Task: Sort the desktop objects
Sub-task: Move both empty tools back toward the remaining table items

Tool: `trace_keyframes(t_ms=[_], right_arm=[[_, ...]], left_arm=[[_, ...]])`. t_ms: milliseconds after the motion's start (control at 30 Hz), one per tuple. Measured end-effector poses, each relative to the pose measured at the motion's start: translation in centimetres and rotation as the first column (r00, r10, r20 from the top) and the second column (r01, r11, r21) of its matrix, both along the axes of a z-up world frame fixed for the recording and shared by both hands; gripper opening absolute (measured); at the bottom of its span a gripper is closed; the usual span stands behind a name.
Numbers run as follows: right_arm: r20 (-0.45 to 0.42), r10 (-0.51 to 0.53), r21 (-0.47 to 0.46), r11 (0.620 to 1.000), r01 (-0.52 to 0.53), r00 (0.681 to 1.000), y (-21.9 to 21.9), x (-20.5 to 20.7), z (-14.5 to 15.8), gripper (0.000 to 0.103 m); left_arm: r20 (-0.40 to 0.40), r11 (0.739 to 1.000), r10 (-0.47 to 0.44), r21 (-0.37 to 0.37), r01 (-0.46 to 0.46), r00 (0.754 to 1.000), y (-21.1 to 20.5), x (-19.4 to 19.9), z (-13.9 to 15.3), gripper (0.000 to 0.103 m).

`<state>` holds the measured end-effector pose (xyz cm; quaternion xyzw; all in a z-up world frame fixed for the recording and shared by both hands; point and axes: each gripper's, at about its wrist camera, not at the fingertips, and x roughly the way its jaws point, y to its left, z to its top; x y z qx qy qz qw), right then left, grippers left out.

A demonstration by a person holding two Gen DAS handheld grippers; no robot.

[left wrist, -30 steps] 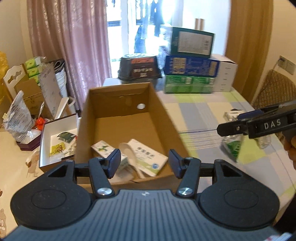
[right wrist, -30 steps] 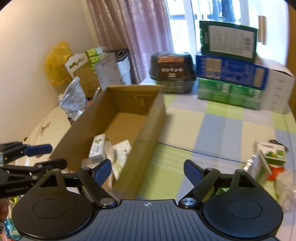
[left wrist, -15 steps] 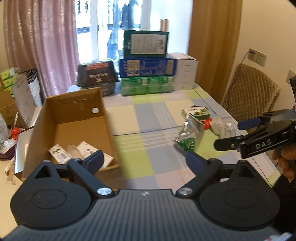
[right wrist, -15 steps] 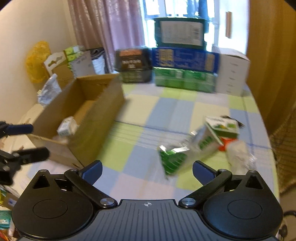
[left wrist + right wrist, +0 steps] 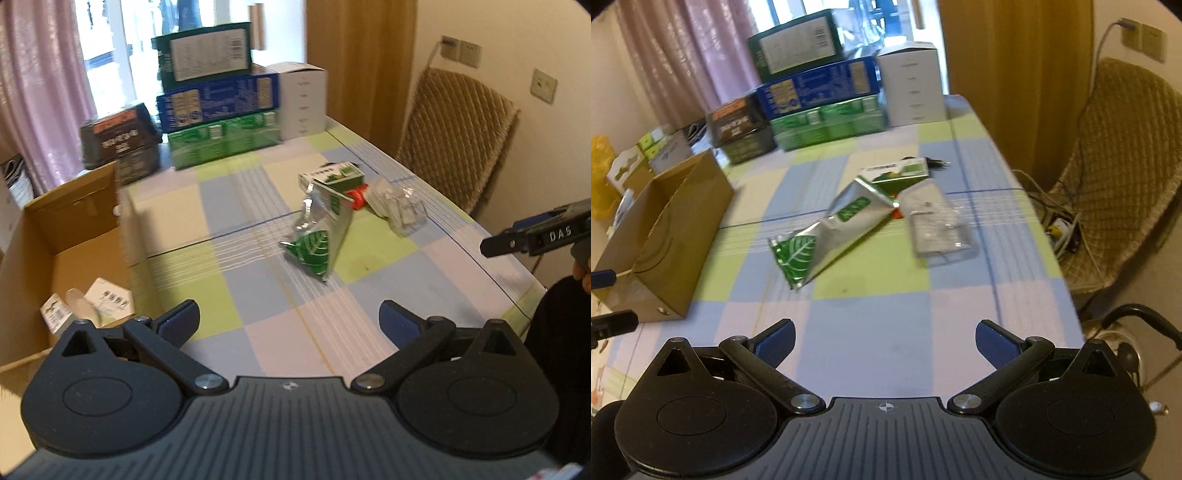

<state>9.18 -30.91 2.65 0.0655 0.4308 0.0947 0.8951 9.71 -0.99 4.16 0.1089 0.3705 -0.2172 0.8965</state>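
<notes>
Both tools are spread wide with nothing between the fingers. The left tool (image 5: 288, 323) hangs over the near edge of the desk (image 5: 258, 332), which has a checked cloth in green, blue and pale squares, and the right tool (image 5: 884, 338) sits over the same near stretch.

Stuff left to sort is bunched toward the middle-right of the desk. Closest is a silver and green foil pouch (image 5: 827, 240) lying flat with the leaf-print end toward the camera. Its far end touches a small green and white carton (image 5: 897, 171), and there's something red (image 5: 356, 195) peeking out between them, can't tell what it is. Just right of the pouch is a clear plastic packet (image 5: 940, 230), a bit crumpled.

Off on the left is an open cardboard box (image 5: 62, 236), sitting on the desk's left side. From the left wrist view you can see a couple of small white boxes (image 5: 110, 301) and a pale rounded thing at the bottom of it, too blurry to name.

At the far end there's a stack of packaged cartons (image 5: 816, 88), green on blue on green, with a white box (image 5: 910, 88) beside it and a dark container (image 5: 738, 129) on the left. Wicker chair (image 5: 1126, 177) stands past the right edge.
</notes>
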Motion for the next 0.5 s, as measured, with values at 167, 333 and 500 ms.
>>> trace_keyframes(t_ms=[167,333,500], right_arm=[[0.002,0.008,-0.012,1.0,-0.008,1.0,-1.3,0.4,-0.2,0.101],[0.001,0.031,-0.039,0.999,-0.031,1.0,-1.8,1.4,-0.6,0.101],[-0.004,0.038,-0.056,0.998,-0.038,0.999,-2.4,2.8,-1.5,0.101]], left_arm=[[-0.02,0.998,-0.054,0.029,0.054,0.998,-1.9,1.3,-0.5,0.101],[-0.046,0.995,-0.087,0.054,0.089,0.995,-3.2,2.7,-1.2,0.101],[-0.071,0.99,-0.114,0.072,0.119,0.991,-4.6,4.1,-2.1,0.101]])
